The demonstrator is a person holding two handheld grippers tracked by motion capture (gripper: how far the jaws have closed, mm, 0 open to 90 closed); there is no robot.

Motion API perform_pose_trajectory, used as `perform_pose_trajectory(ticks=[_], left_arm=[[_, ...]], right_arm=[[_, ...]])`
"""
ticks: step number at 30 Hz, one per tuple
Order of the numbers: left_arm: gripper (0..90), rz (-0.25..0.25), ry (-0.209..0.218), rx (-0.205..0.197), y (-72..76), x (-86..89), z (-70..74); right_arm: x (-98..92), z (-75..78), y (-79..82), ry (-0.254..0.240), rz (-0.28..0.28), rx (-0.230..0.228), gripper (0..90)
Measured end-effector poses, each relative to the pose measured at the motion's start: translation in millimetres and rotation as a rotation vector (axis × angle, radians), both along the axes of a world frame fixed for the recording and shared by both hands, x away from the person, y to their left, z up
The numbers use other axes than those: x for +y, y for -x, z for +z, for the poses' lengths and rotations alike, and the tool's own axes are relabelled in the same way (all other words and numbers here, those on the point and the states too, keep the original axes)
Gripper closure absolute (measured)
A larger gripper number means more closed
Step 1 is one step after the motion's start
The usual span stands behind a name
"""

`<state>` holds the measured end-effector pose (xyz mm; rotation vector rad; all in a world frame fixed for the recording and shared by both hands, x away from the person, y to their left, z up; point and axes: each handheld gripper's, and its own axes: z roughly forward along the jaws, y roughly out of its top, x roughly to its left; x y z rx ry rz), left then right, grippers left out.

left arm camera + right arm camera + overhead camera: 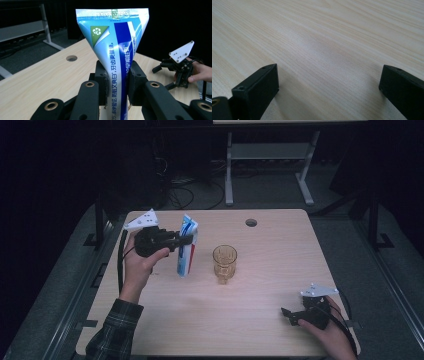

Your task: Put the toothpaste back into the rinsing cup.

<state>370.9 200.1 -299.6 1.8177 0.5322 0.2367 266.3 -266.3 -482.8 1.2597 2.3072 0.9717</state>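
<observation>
Closest to the high view's lens, at the counter's near right corner, the right gripper point(291, 315) rests low over the pale wooden counter point(260, 320), held in the person's right hand point(332, 332). Its own view shows its two black jaws spread wide with bare wood grain between them and nothing touching them.

Farther back on the left side, the left gripper point(184, 239) is held above the counter in the left hand point(139, 262), whose sleeve is dark plaid point(112, 332). Its jaws pinch a blue and white plastic toothpaste tube point(187, 246) across its middle. In the left gripper view the tube point(117, 50) stands upright between the pads, its flat crimped end on top, with a green recycling patch and printed lettering on its face.

Just to the right of the tube, apart from it, an amber ribbed drinking glass point(224, 262) stands upright on the counter. A round cable hole point(251, 222) lies near the far edge.
</observation>
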Motion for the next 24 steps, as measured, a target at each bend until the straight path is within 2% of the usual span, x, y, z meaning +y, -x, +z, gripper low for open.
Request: perform_pose_trajectory(ticks=[10,24], left_arm=[[73.5,-0.017,-0.006,-0.017,-8.3,-15.0,12.6],[73.5,-0.046,-0.007,-0.035,-26.2,-45.3,25.8]], right_arm=[[0.0,0.0,0.0,0.0,0.0,0.0,1.8],[0.1,0.0,0.0,0.0,0.002,-0.001,1.8]])
